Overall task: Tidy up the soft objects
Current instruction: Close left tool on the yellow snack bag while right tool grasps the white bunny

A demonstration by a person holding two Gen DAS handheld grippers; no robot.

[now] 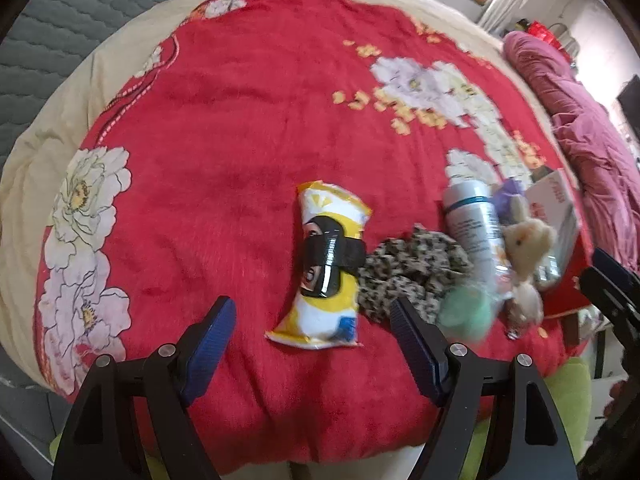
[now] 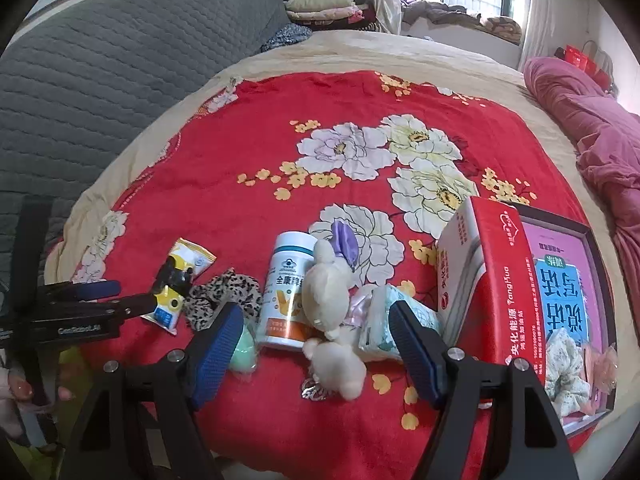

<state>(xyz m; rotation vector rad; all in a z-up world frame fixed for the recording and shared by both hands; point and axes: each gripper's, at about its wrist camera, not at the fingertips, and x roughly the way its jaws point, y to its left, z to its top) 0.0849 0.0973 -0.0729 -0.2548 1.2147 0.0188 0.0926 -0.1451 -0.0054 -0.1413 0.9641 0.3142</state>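
Note:
On the red flowered blanket (image 1: 240,120) lies a yellow-and-white packet (image 1: 324,264) with a black clip across its middle. My left gripper (image 1: 310,308) hovers open just above its near end, touching nothing. Right of the packet are a leopard-print scrunchie (image 1: 408,276), a green puff (image 1: 466,312) and a cream plush rabbit (image 1: 524,248). In the right wrist view my right gripper (image 2: 314,312) stands open over the plush rabbit (image 2: 332,292), with the green puff (image 2: 244,348) by its left finger and a soft tissue pack (image 2: 380,320) by its right. The left gripper (image 2: 136,294) shows at the left, near the packet (image 2: 180,280).
A white supplement bottle (image 2: 288,280) lies against the rabbit. A red carton (image 2: 492,280) and a pink-framed box (image 2: 568,300) stand at the right. A maroon quilt (image 2: 592,136) lies along the bed's right side, a grey padded headboard (image 2: 100,80) at the left. A hand (image 2: 16,392) holds the left gripper.

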